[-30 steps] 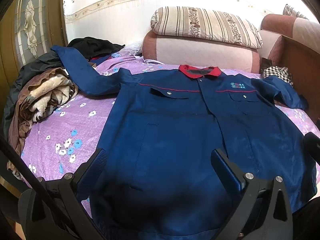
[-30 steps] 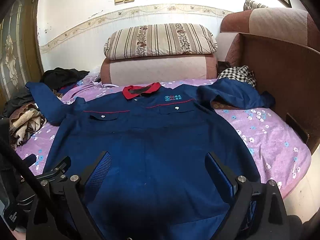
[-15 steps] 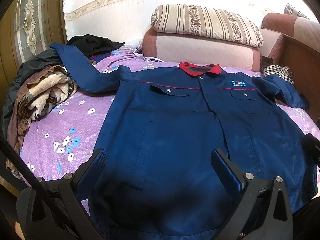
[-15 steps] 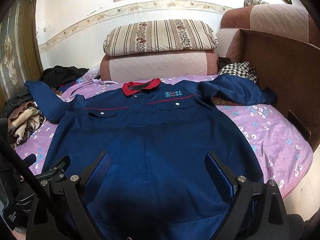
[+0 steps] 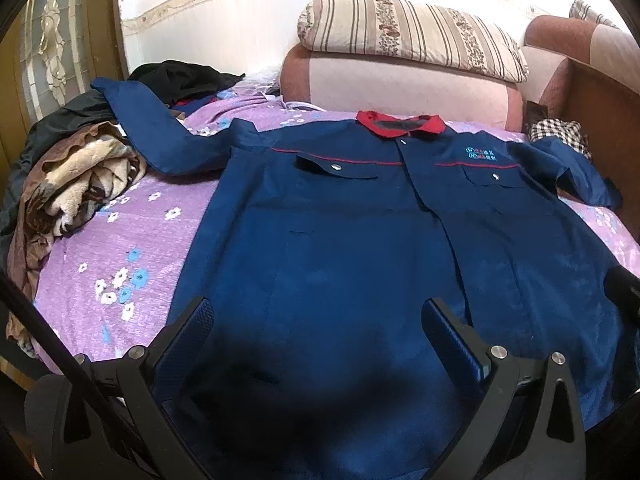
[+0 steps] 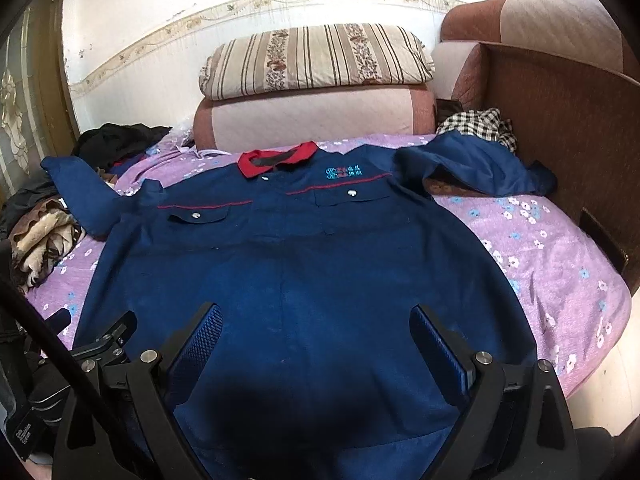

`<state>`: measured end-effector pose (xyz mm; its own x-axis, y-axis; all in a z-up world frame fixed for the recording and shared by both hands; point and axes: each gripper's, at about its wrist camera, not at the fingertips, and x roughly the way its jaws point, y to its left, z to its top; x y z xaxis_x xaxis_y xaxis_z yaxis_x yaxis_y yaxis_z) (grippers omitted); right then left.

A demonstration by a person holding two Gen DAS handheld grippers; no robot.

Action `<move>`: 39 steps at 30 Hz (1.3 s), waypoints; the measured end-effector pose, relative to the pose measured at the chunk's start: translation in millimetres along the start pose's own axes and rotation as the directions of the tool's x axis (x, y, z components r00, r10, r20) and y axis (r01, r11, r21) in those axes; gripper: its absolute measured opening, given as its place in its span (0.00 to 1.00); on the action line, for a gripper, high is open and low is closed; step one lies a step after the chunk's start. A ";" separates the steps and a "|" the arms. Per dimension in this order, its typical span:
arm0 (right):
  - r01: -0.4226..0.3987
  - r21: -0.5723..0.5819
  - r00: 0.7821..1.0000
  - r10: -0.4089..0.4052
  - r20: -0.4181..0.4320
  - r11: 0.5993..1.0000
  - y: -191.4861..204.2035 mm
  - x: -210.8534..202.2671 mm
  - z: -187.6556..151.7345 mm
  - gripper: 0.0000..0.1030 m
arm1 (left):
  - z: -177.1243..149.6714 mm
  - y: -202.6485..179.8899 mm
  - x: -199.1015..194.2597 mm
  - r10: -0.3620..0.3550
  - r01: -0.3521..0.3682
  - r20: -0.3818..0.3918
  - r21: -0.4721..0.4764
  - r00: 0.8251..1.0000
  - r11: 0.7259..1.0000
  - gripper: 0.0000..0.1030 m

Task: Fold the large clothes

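Observation:
A large navy work jacket (image 5: 340, 240) with a red collar (image 5: 400, 122) lies front-up and spread flat on a purple flowered bed (image 5: 132, 236). Its left sleeve (image 5: 160, 132) reaches up over a pile of clothes; its right sleeve (image 6: 472, 168) lies bunched toward the headboard side. The jacket also fills the right wrist view (image 6: 300, 272). My left gripper (image 5: 316, 320) is open and empty above the jacket's lower hem. My right gripper (image 6: 316, 324) is open and empty above the hem too. The left gripper's body shows at the right wrist view's lower left (image 6: 100, 344).
A brown-and-cream blanket (image 5: 76, 180) and dark clothes (image 5: 184, 80) are piled at the bed's left. A striped pillow (image 5: 408, 36) on a pink bolster (image 5: 392, 84) sits behind the collar. A checked cloth (image 6: 476, 124) lies by the wooden board (image 6: 560, 128) on the right.
Both grippers have drifted slightly back and up, so the jacket sits a little lower and farther in both views. Both jaws stay open; the jacket has not moved.

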<state>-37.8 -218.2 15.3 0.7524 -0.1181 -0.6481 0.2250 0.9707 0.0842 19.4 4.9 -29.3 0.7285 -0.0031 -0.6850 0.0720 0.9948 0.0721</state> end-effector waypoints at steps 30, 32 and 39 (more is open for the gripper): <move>0.134 0.751 0.991 -0.081 -0.107 0.647 -447.6 162.5 158.4 0.81 | 103.7 -14.7 78.1 -0.184 0.163 0.119 0.165 0.976 0.973 1.00; 0.186 0.742 0.982 -0.105 -0.155 0.644 -460.9 187.0 168.1 0.73 | 102.4 -18.7 77.8 -0.184 0.159 0.129 0.187 0.974 0.969 1.00; 0.314 0.727 0.949 -0.191 -0.249 0.611 -496.3 237.4 167.1 0.70 | 98.8 -31.2 71.6 -0.215 0.166 0.176 0.257 0.961 0.952 1.00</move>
<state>132.6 -762.9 -53.9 0.5172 -0.2460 -0.8197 0.8236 0.4035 0.3986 136.6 -36.4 -9.0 0.8041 -0.2348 -0.5461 0.3648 0.9203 0.1416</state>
